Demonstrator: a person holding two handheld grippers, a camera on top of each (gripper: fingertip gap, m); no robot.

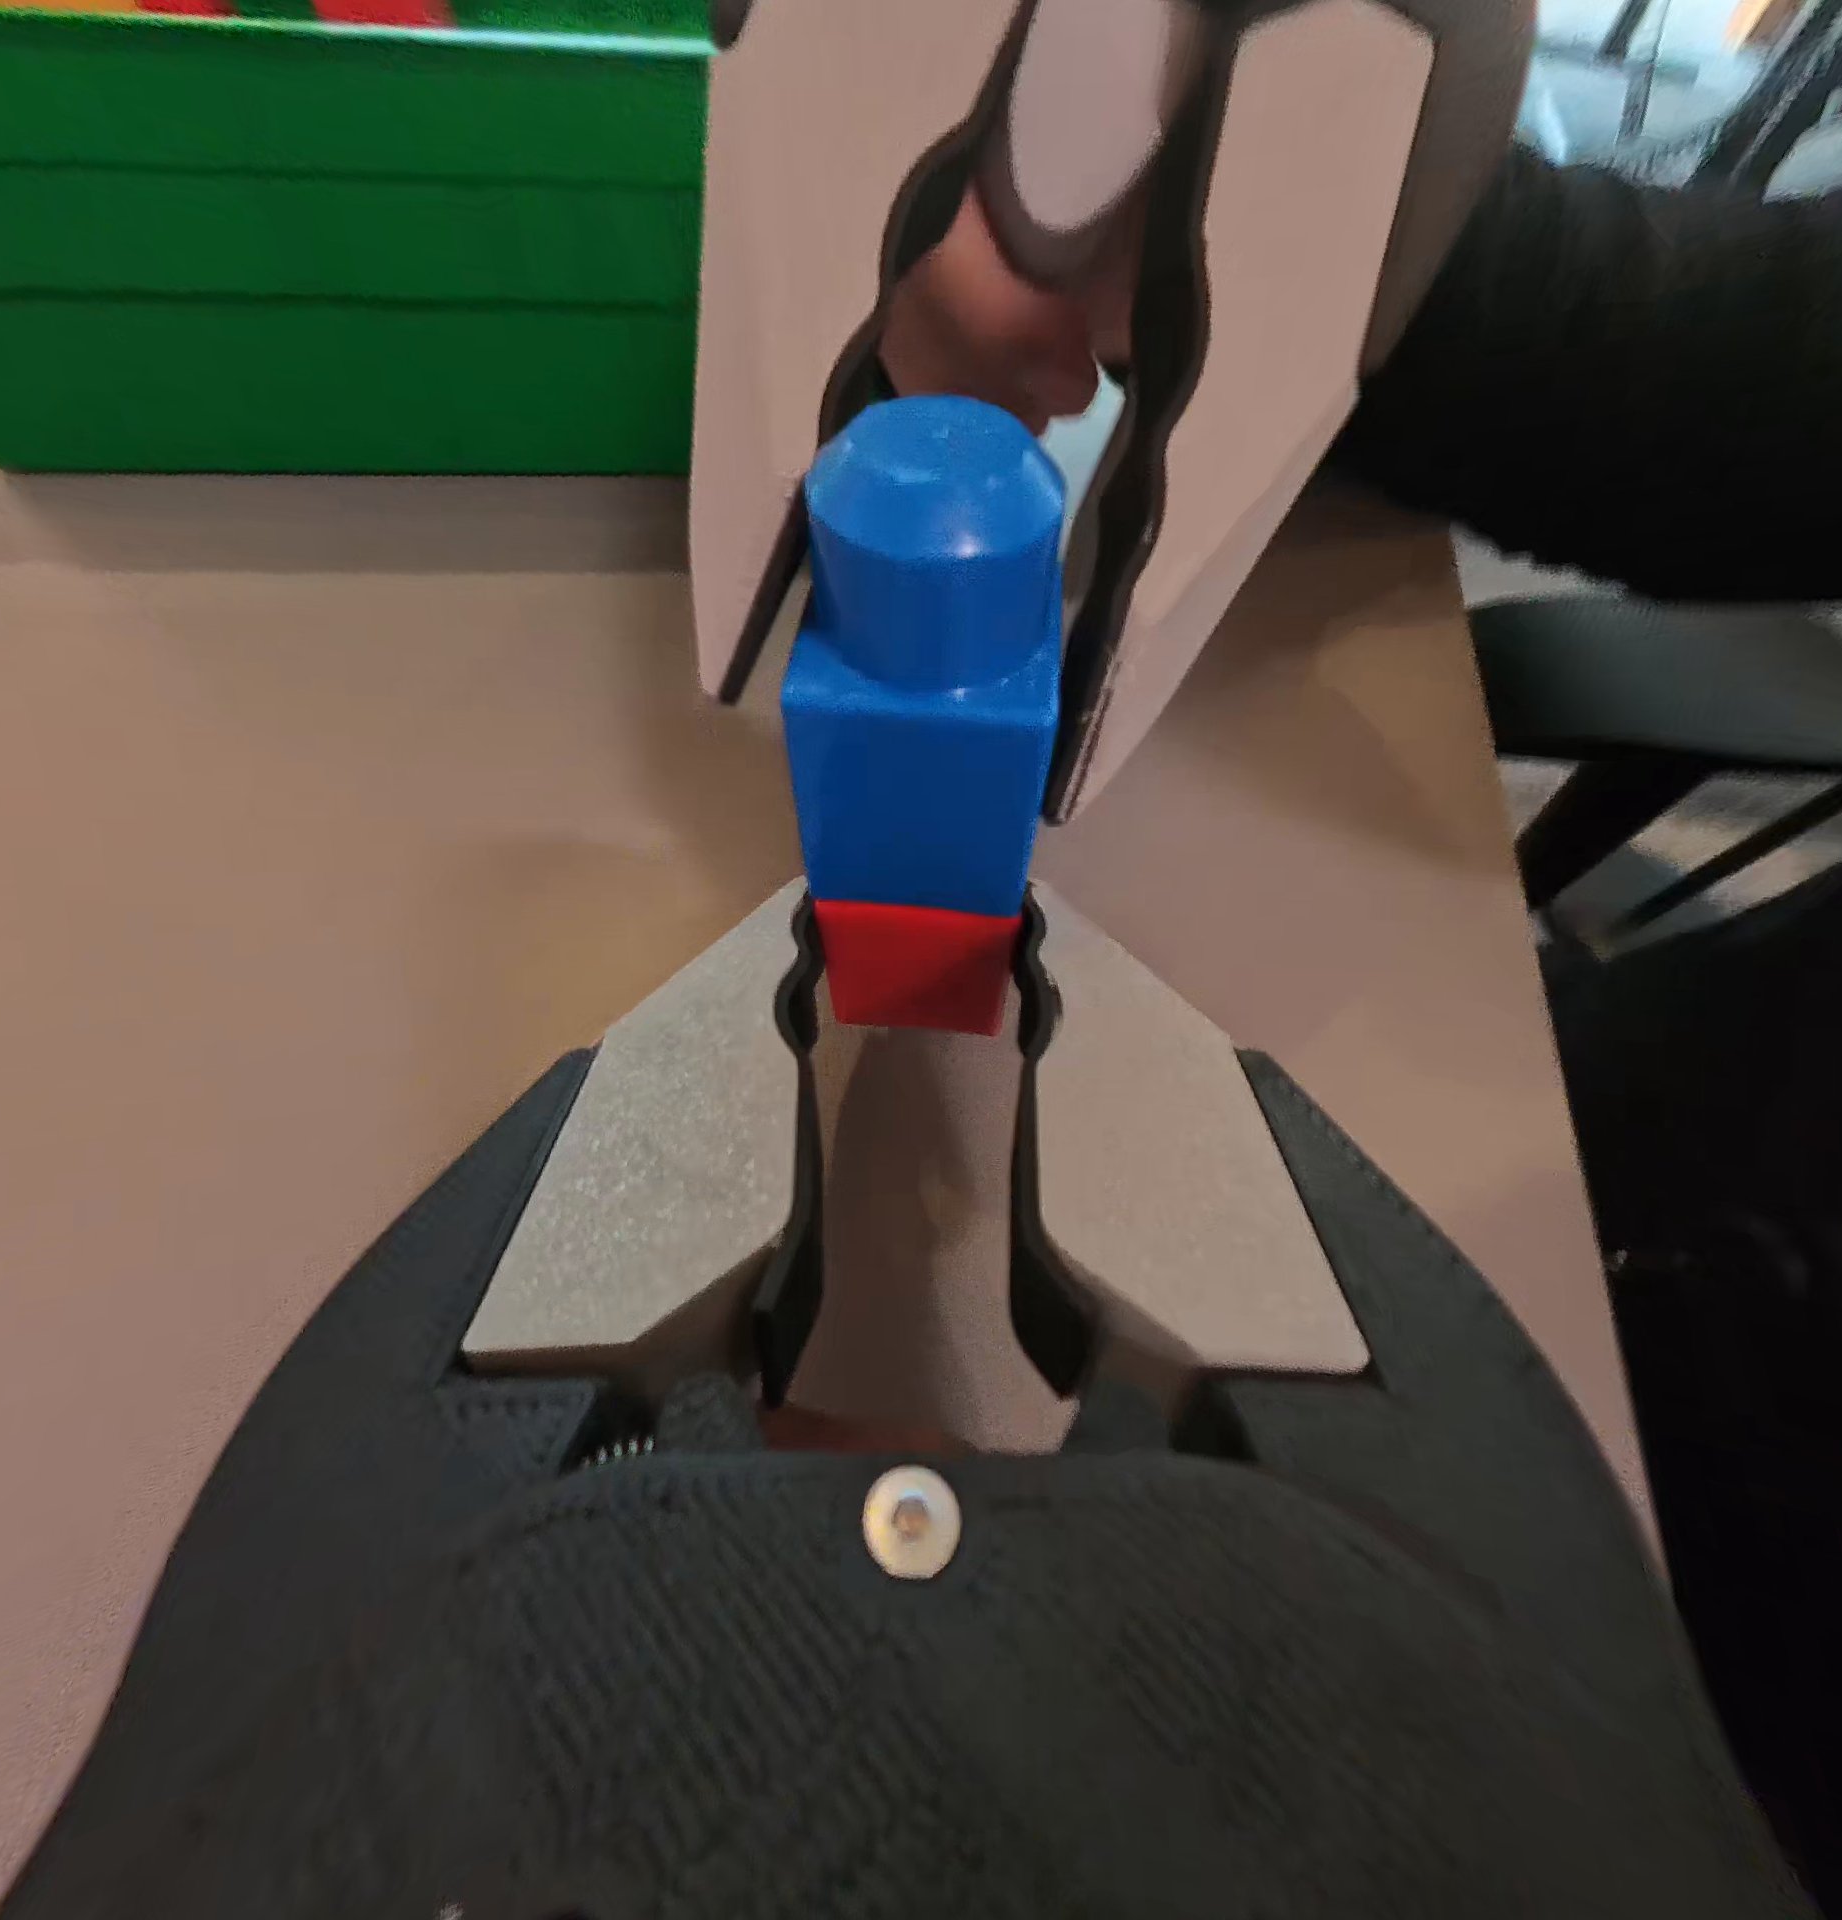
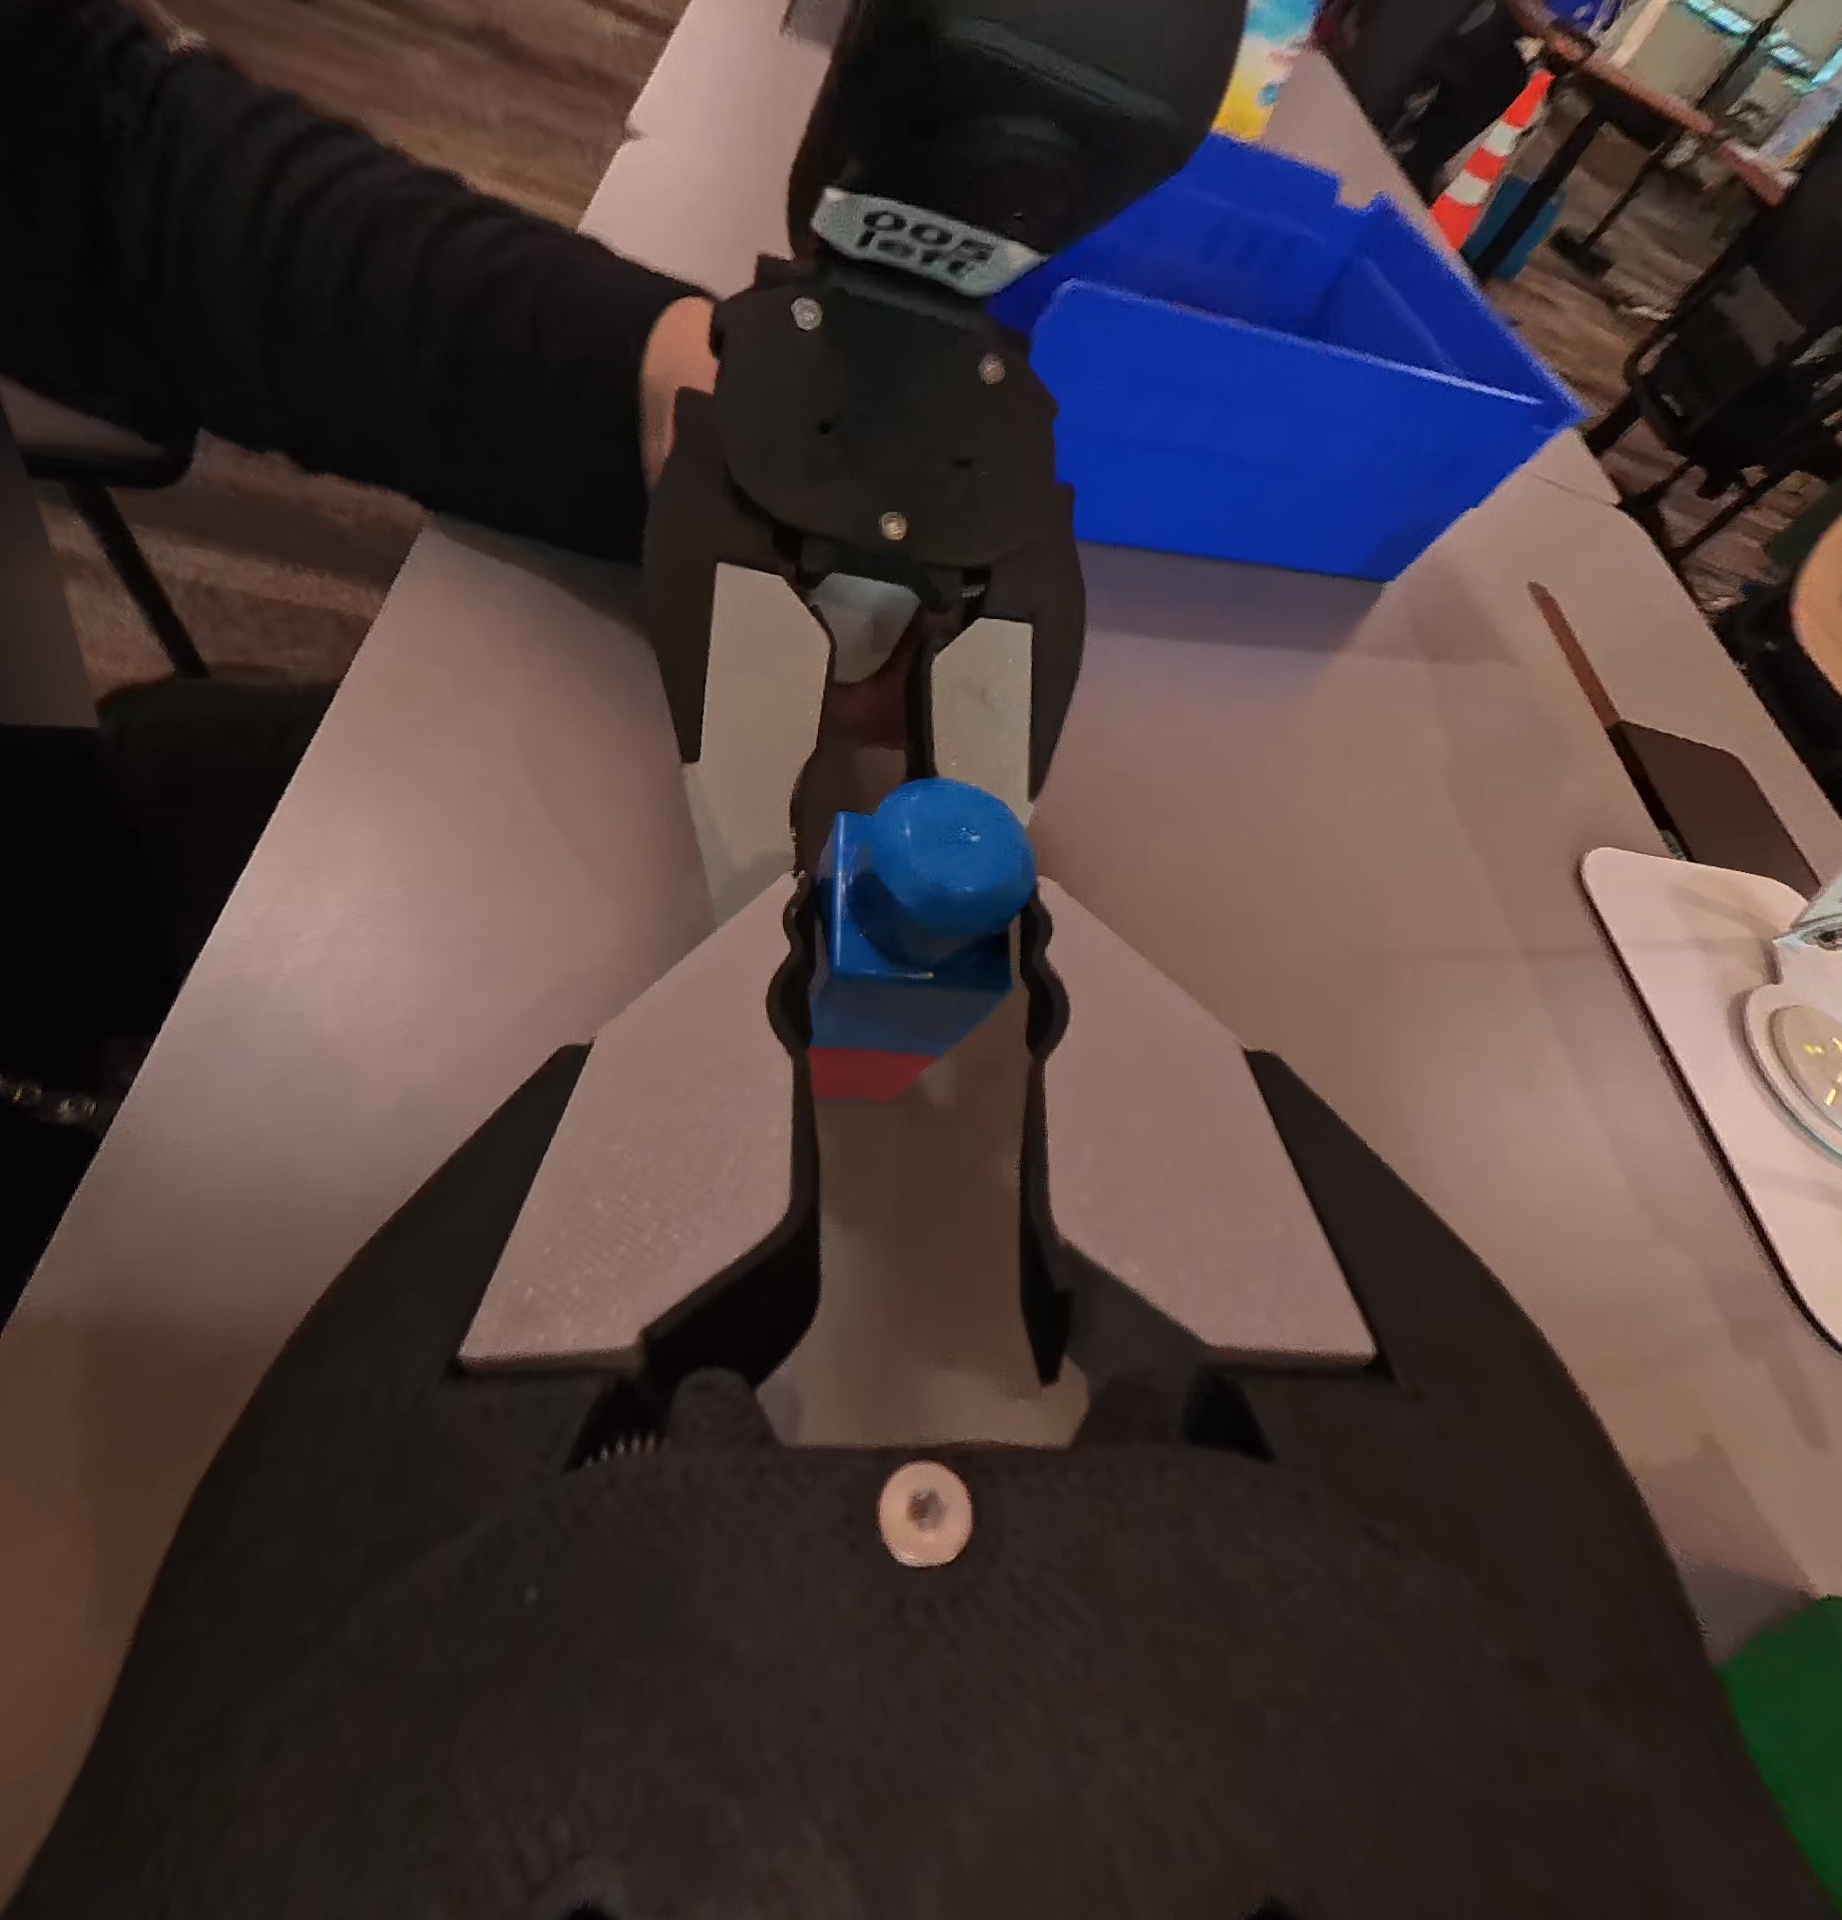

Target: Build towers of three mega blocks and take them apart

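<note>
My left tongs point(image 1: 915, 961) clamp the glossy red block point(image 1: 915, 966); right tongs point(image 2: 917, 971) clamp the round-studded blue block point(image 2: 917, 935) stacked on it.

Left gripper point(image 1: 915, 961) clamped on red block point(image 1: 915, 966), fingers level, pinching both sides. Right gripper point(image 2: 917, 961) faces it head-on, jaws closed around blue block point(image 2: 912, 971) stacked on the red one. Black sleeve point(image 2: 304, 301) behind the left gripper; both units held just above the tabletop.

Both wrist cameras face each other close-up, sharing the blue block point(image 1: 922, 665) point(image 2: 912, 935).
</note>
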